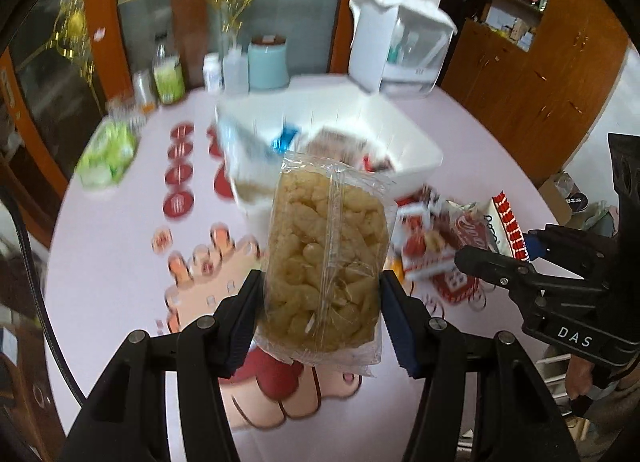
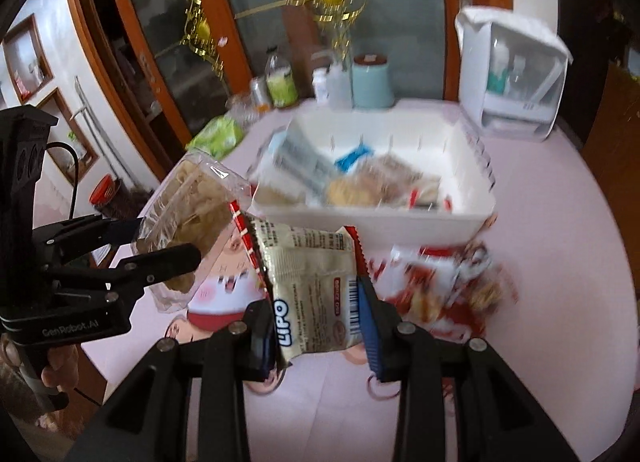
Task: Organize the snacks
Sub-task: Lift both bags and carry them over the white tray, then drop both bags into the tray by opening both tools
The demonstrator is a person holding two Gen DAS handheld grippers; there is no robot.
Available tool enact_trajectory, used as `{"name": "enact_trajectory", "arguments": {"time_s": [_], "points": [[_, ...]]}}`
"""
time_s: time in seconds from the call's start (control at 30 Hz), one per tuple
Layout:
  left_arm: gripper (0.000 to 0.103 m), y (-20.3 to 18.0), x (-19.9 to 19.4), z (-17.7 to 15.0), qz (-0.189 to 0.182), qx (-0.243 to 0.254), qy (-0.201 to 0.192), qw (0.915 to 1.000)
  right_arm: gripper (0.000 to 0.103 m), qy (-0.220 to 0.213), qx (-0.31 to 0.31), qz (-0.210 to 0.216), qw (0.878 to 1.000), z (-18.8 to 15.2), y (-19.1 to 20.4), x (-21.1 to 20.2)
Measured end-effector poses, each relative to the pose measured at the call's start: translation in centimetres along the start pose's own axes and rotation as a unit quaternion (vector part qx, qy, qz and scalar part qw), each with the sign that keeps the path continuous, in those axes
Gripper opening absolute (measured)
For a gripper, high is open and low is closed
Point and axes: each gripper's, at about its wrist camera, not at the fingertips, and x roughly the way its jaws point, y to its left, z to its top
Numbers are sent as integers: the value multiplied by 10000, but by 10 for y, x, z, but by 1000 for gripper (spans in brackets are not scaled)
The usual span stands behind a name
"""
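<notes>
My left gripper [image 1: 320, 302] is shut on a clear bag of yellow puffed snacks [image 1: 326, 258] and holds it above the table, short of the white bin [image 1: 416, 146]. It also shows in the right wrist view [image 2: 188, 206]. My right gripper [image 2: 316, 318] is shut on a cream LIPO packet [image 2: 312, 286] with red edges, held above the table in front of the white bin [image 2: 472, 182]. The bin holds several snack packs [image 2: 372, 182]. Red snack packets [image 2: 436, 286] lie on the table in front of the bin.
A white dispenser [image 2: 516, 74] stands behind the bin at the right. A teal canister [image 2: 372, 82], bottles and a green jar [image 2: 282, 86] line the far edge. A green pack [image 2: 218, 134] lies at the far left. The pink tablecloth [image 2: 560, 262] has cartoon prints.
</notes>
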Motion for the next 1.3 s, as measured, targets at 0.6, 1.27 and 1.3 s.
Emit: {"name": "enact_trajectory", "arguments": {"time_s": [0.6, 1.27, 1.3], "points": [[56, -18, 1, 175, 690, 572, -919, 9917, 35, -1132, 858, -824, 9864, 140, -41, 11], [94, -4, 107, 200, 1288, 281, -238, 9910, 71, 272, 1083, -1269, 9856, 116, -83, 131], [95, -1, 106, 198, 1285, 243, -238, 9911, 71, 269, 1104, -1236, 9858, 114, -83, 131]]}}
